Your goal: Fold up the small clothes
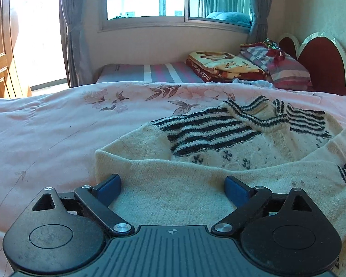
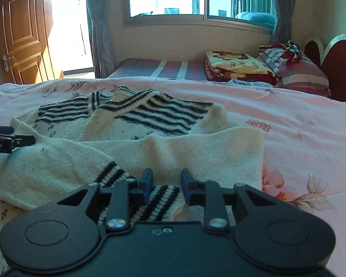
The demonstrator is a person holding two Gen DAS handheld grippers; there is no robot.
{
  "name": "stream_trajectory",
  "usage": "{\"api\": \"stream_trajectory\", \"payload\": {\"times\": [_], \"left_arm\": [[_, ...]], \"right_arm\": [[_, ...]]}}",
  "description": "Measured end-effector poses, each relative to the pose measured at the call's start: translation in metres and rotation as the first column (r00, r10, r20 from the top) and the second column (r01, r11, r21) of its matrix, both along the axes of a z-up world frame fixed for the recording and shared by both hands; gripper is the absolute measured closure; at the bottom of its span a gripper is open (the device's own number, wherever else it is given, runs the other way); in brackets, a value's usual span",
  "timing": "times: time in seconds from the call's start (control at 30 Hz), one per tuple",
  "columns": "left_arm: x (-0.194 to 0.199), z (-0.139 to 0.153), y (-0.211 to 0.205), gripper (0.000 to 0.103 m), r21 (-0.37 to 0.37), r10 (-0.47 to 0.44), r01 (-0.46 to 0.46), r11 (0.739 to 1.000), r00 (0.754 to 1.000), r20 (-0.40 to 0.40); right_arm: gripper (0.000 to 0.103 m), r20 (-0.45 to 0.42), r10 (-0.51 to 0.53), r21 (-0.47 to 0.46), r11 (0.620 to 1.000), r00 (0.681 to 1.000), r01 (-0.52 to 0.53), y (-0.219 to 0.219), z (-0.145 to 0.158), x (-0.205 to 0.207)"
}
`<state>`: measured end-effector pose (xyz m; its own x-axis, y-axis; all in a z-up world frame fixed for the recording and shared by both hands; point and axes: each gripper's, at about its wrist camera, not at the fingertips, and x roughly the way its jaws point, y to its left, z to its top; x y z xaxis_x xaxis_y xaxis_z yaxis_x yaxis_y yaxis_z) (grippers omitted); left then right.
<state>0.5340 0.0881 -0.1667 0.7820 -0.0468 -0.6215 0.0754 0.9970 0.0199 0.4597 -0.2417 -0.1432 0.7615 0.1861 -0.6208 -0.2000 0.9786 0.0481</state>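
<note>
sweater's [image 1: 196,194] near edge behind gripper body

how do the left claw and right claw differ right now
The left claw has its jaws spread wide over plain cream knit of the sweater, nothing pinched. The right claw has its jaws much narrower, with the sweater's striped cuff lying between them; whether the pads press on it is unclear. Both have blue pads on black fingers and hang low over the same sweater on the pink bedspread.
</note>
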Motion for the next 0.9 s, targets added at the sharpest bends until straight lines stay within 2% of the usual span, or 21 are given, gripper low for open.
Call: {"api": "stream_trajectory", "payload": {"times": [0.07,0.13,0.17,0.23,0.33,0.43,0.57,0.63,0.73,0.8,0.9], "left_arm": [[-0.006,0.01,-0.004,0.008,0.018,0.015,-0.015,1.0,1.0,0.017],[-0.015,0.026,-0.01,0.008,-0.032,-0.003,0.005,0.999,0.997,0.073],[-0.017,0.033,-0.018,0.008,-0.06,-0.021,0.026,0.998,0.996,0.084],[-0.016,0.039,-0.042,0.008,-0.071,-0.065,0.072,0.995,0.994,0.094],[-0.005,0.036,-0.089,0.008,-0.087,-0.12,0.126,0.988,0.99,0.068],[0.008,0.025,-0.137,0.008,-0.112,-0.141,0.143,0.983,0.99,0.026],[0.019,0.004,-0.179,0.007,-0.042,-0.128,0.126,0.991,0.991,-0.04],[0.018,-0.001,-0.182,0.006,-0.032,-0.12,0.119,0.992,0.992,-0.029],[0.016,0.002,-0.183,0.006,-0.034,-0.122,0.121,0.992,0.992,-0.032],[0.012,0.007,-0.182,0.006,-0.015,-0.117,0.117,0.993,0.993,-0.034],[-0.003,0.024,-0.171,0.006,-0.037,-0.112,0.112,0.993,0.994,0.011]], "right_arm": [[0.076,0.017,0.003,0.011,1.0,1.0,-0.003,-0.002,0.01,-0.004],[0.076,0.075,-0.013,0.041,0.999,0.997,0.01,-0.013,0.021,-0.009],[0.078,0.084,-0.035,0.052,0.998,0.996,0.031,-0.02,0.024,-0.008],[0.084,0.076,-0.106,0.071,0.992,0.991,0.1,-0.04,0.027,0.002],[0.085,0.06,-0.177,0.066,0.983,0.982,0.173,-0.063,0.023,0.018],[0.089,0.041,-0.176,0.059,0.983,0.983,0.174,-0.073,0.017,0.035],[0.093,0.036,-0.136,0.036,0.99,0.99,0.135,-0.076,0.009,0.049],[0.099,-0.012,-0.162,-0.009,0.987,0.987,0.162,-0.081,-0.004,0.059],[0.092,-0.009,-0.172,0.021,0.985,0.985,0.173,-0.091,-0.008,0.06],[0.091,-0.016,-0.168,0.019,0.986,0.986,0.168,-0.092,-0.004,0.059],[0.088,0.03,-0.151,0.093,0.985,0.988,0.148,-0.097,0.014,0.036]]}}
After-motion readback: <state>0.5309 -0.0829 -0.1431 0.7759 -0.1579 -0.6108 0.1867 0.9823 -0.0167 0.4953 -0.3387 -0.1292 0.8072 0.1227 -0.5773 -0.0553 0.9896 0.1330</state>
